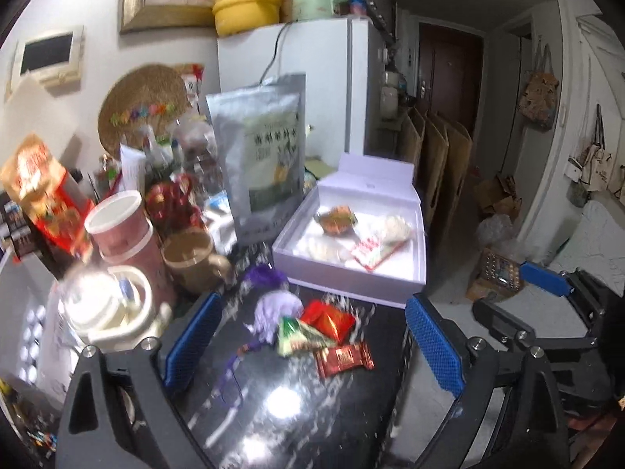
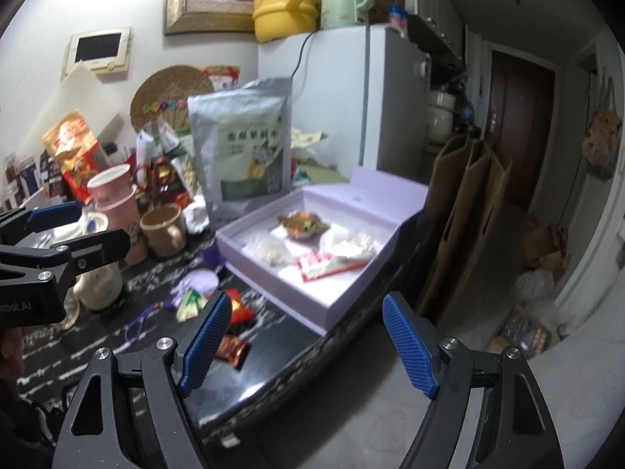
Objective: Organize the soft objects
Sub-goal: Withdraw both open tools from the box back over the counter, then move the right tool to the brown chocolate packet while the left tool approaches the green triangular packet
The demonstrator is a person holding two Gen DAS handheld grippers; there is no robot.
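Loose on the black table lie a lilac pompom charm [image 1: 273, 308], a green triangular packet [image 1: 300, 338], a red packet [image 1: 328, 318] and a brown-red candy [image 1: 343, 357]. My left gripper [image 1: 312, 348] hovers open around this cluster without touching it. Behind stands an open lilac box [image 1: 343, 277] holding a brownish packet [image 1: 338, 219], white packets and a red-and-white packet [image 1: 371, 252]. My right gripper [image 2: 308, 348] is open and empty over the table's right edge; the box [image 2: 281, 289] lies ahead and the candy [image 2: 232, 349] sits by its left finger.
A silver-green pouch [image 1: 265, 164] stands behind the box. A pink cup [image 1: 117, 219], brown mug [image 1: 191, 258] and white jug [image 1: 117, 312] crowd the left. A white fridge [image 2: 390, 97] and cardboard sheets [image 2: 465, 215] stand beyond the table edge [image 2: 332, 340].
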